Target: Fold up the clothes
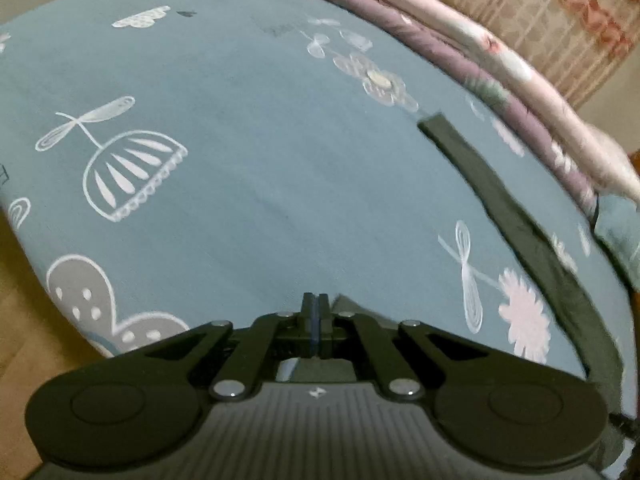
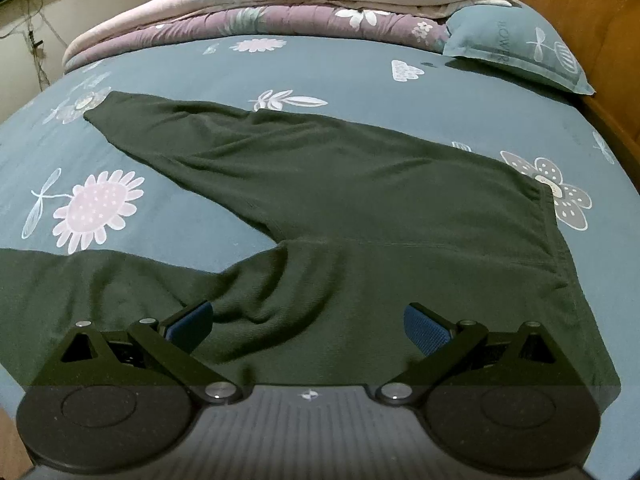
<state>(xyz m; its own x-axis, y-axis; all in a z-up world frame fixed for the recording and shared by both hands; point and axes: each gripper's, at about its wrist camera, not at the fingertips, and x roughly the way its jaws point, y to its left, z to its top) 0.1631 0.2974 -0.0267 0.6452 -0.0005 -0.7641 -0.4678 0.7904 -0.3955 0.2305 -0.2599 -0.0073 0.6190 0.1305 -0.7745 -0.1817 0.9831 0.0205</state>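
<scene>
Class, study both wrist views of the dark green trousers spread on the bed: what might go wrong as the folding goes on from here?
1. The right gripper hovers with jaws wide over bunched cloth near the crotch of the trousers; closing there may pinch several layers and fold unevenly.
2. The left gripper is shut, seemingly on nothing, over the bedsheet; it must reopen, and could catch sheet instead.
3. The legs are splayed apart, so a fold may come out crooked.

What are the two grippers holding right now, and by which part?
The right gripper is open over the dark trousers, holding nothing. The left gripper is shut; whether it pinches any cloth cannot be told.
</scene>
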